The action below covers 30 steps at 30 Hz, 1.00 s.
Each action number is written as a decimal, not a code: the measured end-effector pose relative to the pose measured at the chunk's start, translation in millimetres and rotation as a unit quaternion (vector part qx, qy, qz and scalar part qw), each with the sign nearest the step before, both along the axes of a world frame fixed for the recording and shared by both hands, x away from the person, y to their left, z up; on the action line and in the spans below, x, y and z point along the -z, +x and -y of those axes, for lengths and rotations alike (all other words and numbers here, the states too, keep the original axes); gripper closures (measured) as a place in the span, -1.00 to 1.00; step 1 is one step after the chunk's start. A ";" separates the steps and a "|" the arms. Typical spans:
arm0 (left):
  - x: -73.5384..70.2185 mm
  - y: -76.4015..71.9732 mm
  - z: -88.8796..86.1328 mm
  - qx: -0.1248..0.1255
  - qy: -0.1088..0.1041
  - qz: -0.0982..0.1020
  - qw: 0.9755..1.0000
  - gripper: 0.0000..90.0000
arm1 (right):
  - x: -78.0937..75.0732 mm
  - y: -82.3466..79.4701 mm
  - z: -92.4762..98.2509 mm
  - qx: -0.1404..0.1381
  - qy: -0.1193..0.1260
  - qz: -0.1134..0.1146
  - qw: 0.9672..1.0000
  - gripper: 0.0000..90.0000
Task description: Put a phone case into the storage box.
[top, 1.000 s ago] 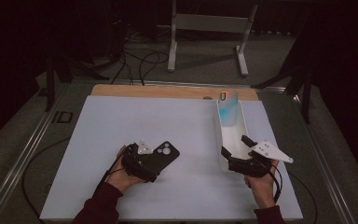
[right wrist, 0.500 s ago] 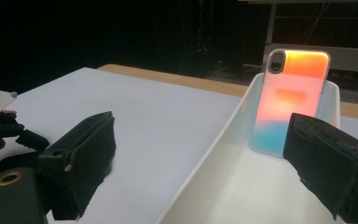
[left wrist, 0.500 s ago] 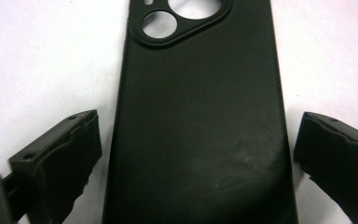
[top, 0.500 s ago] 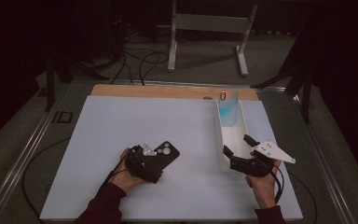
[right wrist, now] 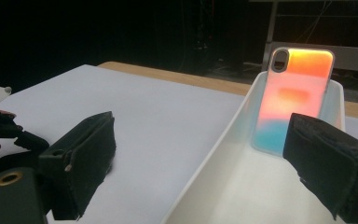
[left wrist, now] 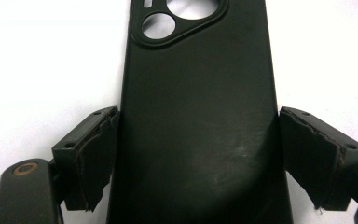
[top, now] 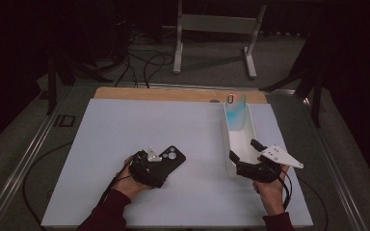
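Note:
A black phone case (top: 169, 158) lies flat on the white table top, camera cut-outs at its far end. My left gripper (top: 151, 166) is over its near end. In the left gripper view the case (left wrist: 200, 93) runs up between the jaws, which have just been closing, and both pads (left wrist: 95, 154) meet its long edges. My right gripper (top: 242, 149) stands open astride the near left wall of a white tray (top: 251, 129). One jaw is outside the tray (right wrist: 205, 168) and one inside. An iridescent orange-to-blue phone case (right wrist: 293, 98) leans upright at the tray's far end (top: 235, 111).
The white table top (top: 125, 125) has a wooden strip (top: 164, 94) along its far edge. Beyond it stand a metal frame (top: 217, 29) and floor cables (top: 139, 62). A small dark object (top: 65, 120) lies off the table's left side.

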State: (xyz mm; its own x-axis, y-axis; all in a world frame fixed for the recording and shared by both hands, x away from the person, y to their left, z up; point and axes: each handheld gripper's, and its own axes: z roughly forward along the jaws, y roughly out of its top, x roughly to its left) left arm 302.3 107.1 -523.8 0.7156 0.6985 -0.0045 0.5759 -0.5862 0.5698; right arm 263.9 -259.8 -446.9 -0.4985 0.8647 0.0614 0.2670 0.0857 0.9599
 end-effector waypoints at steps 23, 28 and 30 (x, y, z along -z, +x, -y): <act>-33.8 -10.2 -13.3 -0.016 -0.036 0.068 0.997 -0.65 | -1.5 2.7 -2.3 -0.005 -0.001 -0.015 1.000 -0.81; -41.0 -11.9 -12.7 -0.013 -0.047 0.081 0.995 -0.65 | -2.1 3.0 -3.3 -0.012 0.003 -0.021 1.000 -0.79; -44.8 -11.9 -12.0 -0.011 -0.050 0.087 0.995 -0.65 | -2.7 3.2 -3.7 -0.015 0.006 -0.022 1.000 -0.79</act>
